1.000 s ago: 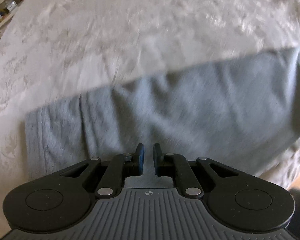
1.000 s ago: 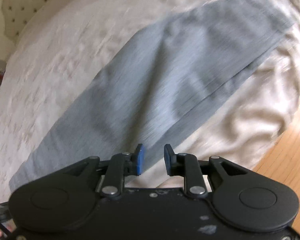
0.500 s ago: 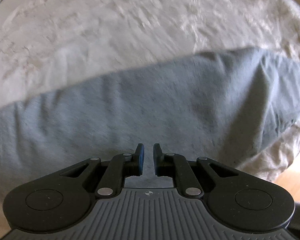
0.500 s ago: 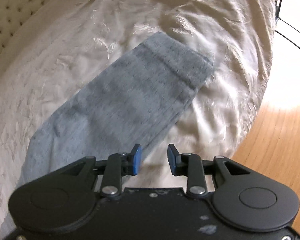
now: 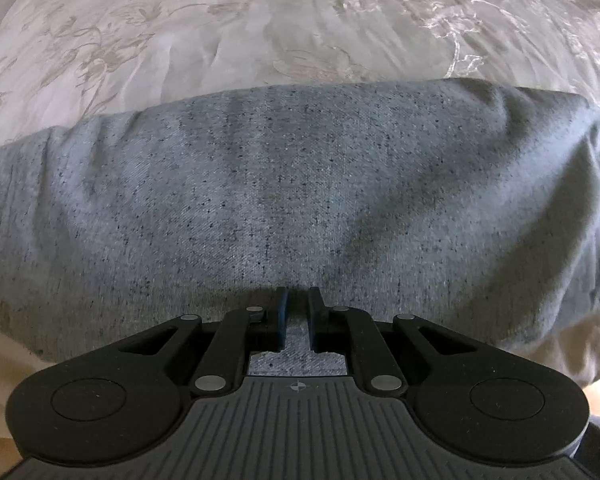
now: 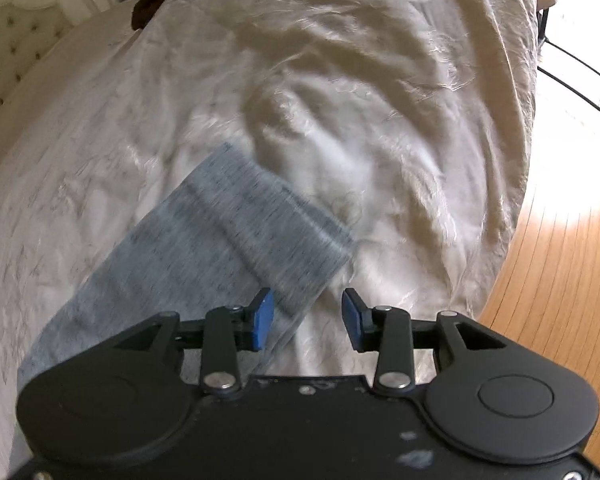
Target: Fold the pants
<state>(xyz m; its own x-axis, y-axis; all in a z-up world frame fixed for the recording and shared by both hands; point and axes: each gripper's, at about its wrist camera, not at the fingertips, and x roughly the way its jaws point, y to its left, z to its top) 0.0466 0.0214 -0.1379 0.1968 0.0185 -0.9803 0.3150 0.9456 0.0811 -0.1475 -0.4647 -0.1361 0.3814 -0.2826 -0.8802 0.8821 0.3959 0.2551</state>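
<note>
My left fingers (image 5: 297, 316) sit narrowly parted over the grey pants (image 5: 300, 200), gripping nothing I can see, while my right fingers (image 6: 306, 320) spread wide and empty above the pant leg's cuffed end (image 6: 276, 232) lying on the cream bed (image 6: 360, 100).

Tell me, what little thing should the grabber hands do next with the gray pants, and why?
Probably the right gripper should ease left and close on the near edge of the gray pants by their leg end. Its jaws stand wide open, half over the bedspread, gripping nothing. The left gripper sits low against the cloth, jaws only narrowly apart, so both could then lift for a fold.
</note>
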